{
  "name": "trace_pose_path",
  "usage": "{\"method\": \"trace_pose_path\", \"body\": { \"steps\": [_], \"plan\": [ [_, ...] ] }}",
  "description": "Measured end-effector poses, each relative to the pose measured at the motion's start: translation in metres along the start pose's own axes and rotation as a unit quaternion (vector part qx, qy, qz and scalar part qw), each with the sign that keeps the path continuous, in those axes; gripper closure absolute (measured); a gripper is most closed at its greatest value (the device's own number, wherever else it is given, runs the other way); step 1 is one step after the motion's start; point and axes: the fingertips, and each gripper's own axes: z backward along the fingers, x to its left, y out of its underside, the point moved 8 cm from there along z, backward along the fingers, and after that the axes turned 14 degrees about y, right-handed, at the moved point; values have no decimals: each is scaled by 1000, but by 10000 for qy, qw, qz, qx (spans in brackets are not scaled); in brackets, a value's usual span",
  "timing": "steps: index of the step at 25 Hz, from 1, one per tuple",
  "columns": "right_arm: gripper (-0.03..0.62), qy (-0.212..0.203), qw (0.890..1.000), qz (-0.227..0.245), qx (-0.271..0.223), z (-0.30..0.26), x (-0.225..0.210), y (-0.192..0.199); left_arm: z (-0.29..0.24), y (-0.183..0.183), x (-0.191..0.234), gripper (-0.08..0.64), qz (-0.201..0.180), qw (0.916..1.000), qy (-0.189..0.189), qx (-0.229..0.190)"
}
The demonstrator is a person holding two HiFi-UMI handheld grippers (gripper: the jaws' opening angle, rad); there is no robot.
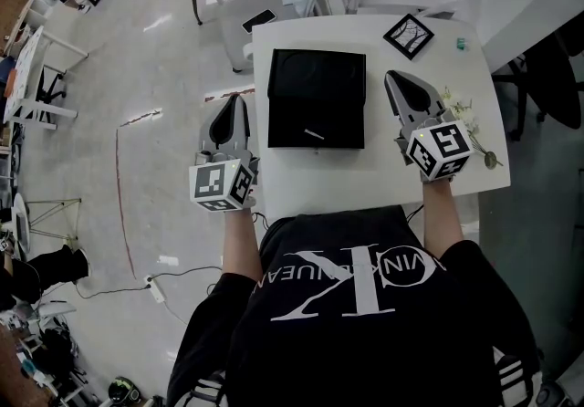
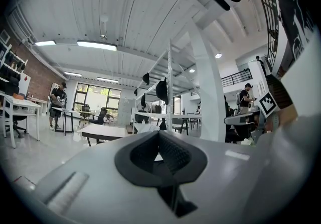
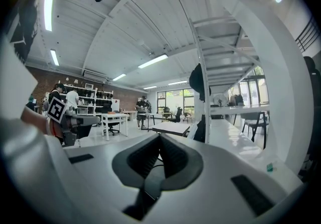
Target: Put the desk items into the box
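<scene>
Head view: a black box lies open on the white table, at table centre. One slim light-coloured item lies inside the box, near its 6 o'clock wall. The left gripper is positioned at 9 o'clock of the box, beyond the table edge and above the floor, with its tip pointing to 12 o'clock. In the left gripper view its jaws are closed together, tips meeting, with nothing between them. The right gripper is positioned at 3 o'clock of the box, above the table. In the right gripper view its jaws are likewise pressed together and empty. A black-framed square lies at 1 o'clock of the box. A small teal object lies at 3 o'clock of the square. A white flower sprig lies just beside the right gripper, at its 3 o'clock.
</scene>
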Motion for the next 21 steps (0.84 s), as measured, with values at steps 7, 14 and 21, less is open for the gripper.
{"method": "trace_pose_path", "body": {
  "steps": [7,14,21],
  "plan": [
    [578,-8,10000,-8,26,1,-1,3,0,2,0,549,42,10000,-1,-12],
    [578,-39,10000,-10,64,1,1,4,0,3,-1,549,53,10000,13,4],
    [578,-48,10000,-15,63,0,1,4,-1,3,0,549,66,10000,9,5]
  ]
}}
